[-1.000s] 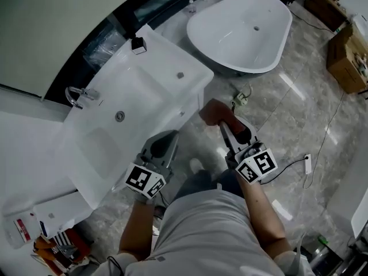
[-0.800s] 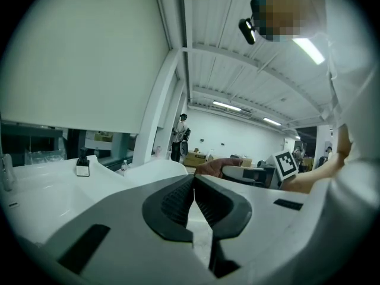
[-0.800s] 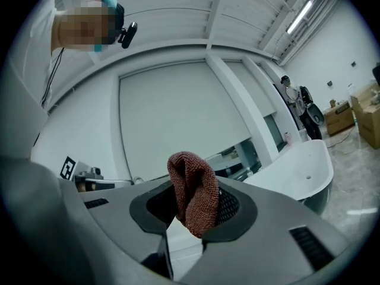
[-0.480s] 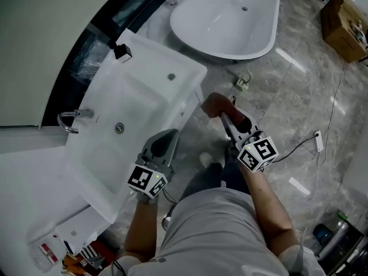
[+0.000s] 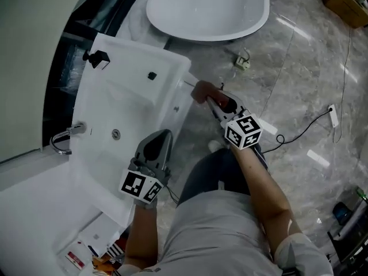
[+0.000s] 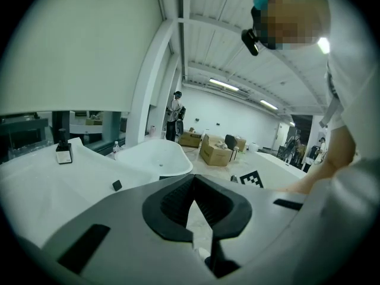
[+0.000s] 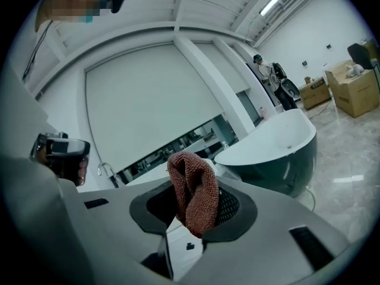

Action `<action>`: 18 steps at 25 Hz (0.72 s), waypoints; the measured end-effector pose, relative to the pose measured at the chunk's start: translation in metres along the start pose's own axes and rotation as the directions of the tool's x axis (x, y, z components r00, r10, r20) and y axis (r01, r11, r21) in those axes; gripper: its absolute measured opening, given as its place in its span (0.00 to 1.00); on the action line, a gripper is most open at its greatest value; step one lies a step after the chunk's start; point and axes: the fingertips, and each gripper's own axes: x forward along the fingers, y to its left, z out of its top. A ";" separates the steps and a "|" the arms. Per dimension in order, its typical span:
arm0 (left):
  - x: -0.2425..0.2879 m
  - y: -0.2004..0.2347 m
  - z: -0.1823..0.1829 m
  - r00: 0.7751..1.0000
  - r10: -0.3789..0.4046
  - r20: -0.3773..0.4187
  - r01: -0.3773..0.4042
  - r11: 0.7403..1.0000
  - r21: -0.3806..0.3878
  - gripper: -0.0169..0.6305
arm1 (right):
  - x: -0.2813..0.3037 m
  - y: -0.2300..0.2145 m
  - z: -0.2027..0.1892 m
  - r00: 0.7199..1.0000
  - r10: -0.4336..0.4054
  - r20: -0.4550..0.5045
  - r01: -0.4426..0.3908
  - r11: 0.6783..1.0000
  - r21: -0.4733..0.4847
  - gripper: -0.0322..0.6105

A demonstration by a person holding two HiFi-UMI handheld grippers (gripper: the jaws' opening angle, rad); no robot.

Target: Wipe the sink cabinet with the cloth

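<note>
The white sink cabinet [image 5: 133,99] stands at the left of the head view, with a faucet [image 5: 64,135] on its far side. My right gripper [image 5: 209,98] is shut on a reddish-brown cloth [image 5: 200,89], held next to the cabinet's front near its right corner. In the right gripper view the cloth [image 7: 193,190] sticks up folded between the jaws. My left gripper [image 5: 162,133] hovers at the cabinet's front edge, jaws shut and holding nothing. In its own view the left gripper [image 6: 193,181] points across the cabinet top [image 6: 50,186].
A white freestanding bathtub [image 5: 207,4] stands beyond the cabinet. A small black stand [image 5: 96,57] and a dark stopper [image 5: 151,75] sit on the cabinet top. A cable [image 5: 299,125] and a plug [image 5: 241,62] lie on the marble floor. Cardboard boxes [image 6: 217,152] stand further off.
My right gripper has carried the cloth left, up to the cabinet's front corner. The head view has swung, so the cabinet sits higher and more upright. The left gripper keeps its place.
</note>
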 end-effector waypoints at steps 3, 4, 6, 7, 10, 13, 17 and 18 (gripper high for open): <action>0.013 0.001 -0.021 1.000 0.003 -0.028 -0.003 1.000 -0.012 0.05 | 0.024 -0.016 -0.032 1.000 0.002 -0.017 -0.002 1.000 0.017 0.21; 0.017 0.002 -0.027 0.999 0.005 -0.037 -0.006 1.000 -0.015 0.05 | 0.031 -0.021 -0.041 1.000 0.004 -0.019 -0.004 1.000 0.021 0.21; 0.025 0.005 -0.038 0.999 0.015 -0.052 -0.015 1.000 -0.016 0.05 | 0.045 -0.029 -0.057 1.000 0.013 -0.020 -0.012 1.000 0.028 0.21; 0.028 0.007 -0.043 0.998 0.023 -0.057 -0.024 1.000 -0.015 0.05 | 0.052 -0.032 -0.064 1.000 0.020 -0.020 -0.019 0.999 0.032 0.21; 0.034 0.013 -0.061 0.996 0.051 -0.071 -0.051 0.999 0.008 0.05 | 0.073 -0.038 -0.086 0.999 0.046 -0.026 -0.045 0.998 0.044 0.21; 0.039 0.017 -0.079 0.995 0.063 -0.079 -0.061 0.998 0.024 0.05 | 0.092 -0.042 -0.104 0.997 0.066 -0.033 -0.064 0.997 0.048 0.21; 0.045 0.016 -0.105 0.993 0.058 -0.099 -0.055 0.998 0.035 0.05 | 0.117 -0.044 -0.122 0.996 0.089 -0.022 -0.088 0.995 0.056 0.21; 0.046 0.014 -0.112 0.993 0.052 -0.105 -0.049 0.998 0.036 0.05 | 0.123 -0.044 -0.127 0.995 0.096 -0.024 -0.094 0.994 0.053 0.21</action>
